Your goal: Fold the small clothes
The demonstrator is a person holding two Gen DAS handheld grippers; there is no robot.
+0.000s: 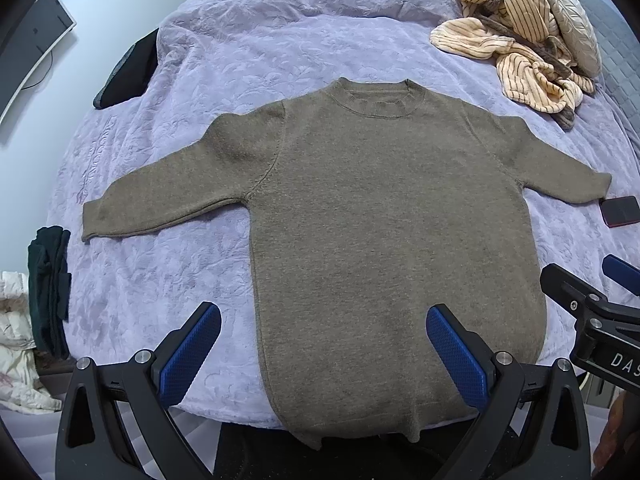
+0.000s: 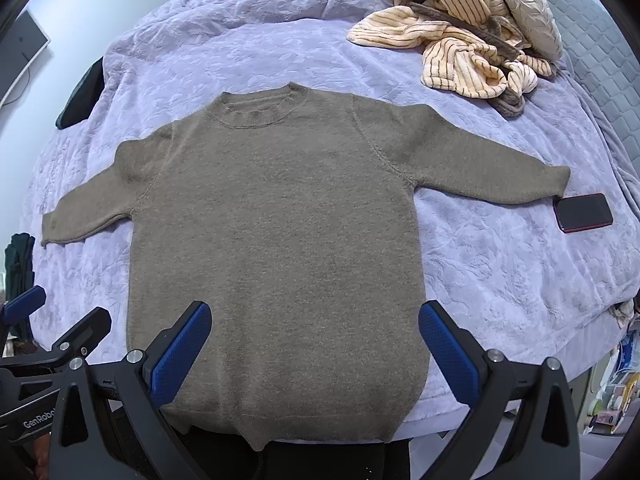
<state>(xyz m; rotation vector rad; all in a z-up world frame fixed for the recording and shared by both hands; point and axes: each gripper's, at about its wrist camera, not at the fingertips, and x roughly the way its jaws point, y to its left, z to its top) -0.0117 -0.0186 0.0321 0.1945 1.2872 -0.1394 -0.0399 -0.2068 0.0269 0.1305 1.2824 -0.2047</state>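
In the left wrist view, the left claw (image 1: 324, 344) is held low at the near edge of the bed (image 1: 192, 288), aimed forward over the sweater's hem. Its two blue-padded fingers (image 1: 192, 356) are spread wide and nothing is gripped; the left finger is seen over the lilac bedcover (image 1: 248, 40), the right one over the knit. Part of the right claw (image 1: 592, 304) is seen at the right edge, too little to judge its opening here. One brown sweater (image 1: 380, 220) is laid flat and face up on the bedcover. Its long axis runs from the hem, at the near bed edge, to the collar, which points away from the camera. Two sleeves are spread out to either side, angled slightly back toward the hem. One heap of striped cream cloth (image 1: 516, 36) is seen at the far right, one dark phone (image 1: 622, 211) just beside the right cuff, and one dark folded garment (image 1: 50, 284) at the left edge.

In the right wrist view, the right claw (image 2: 314, 342) is held likewise low over the hem of the sweater (image 2: 276, 232), fingers (image 2: 182, 346) wide apart and empty. A corner of the left claw (image 2: 56, 340) is seen at lower left. The phone (image 2: 584, 213) lies just beside the right cuff, and the striped cloth (image 2: 452, 32) well beyond it.
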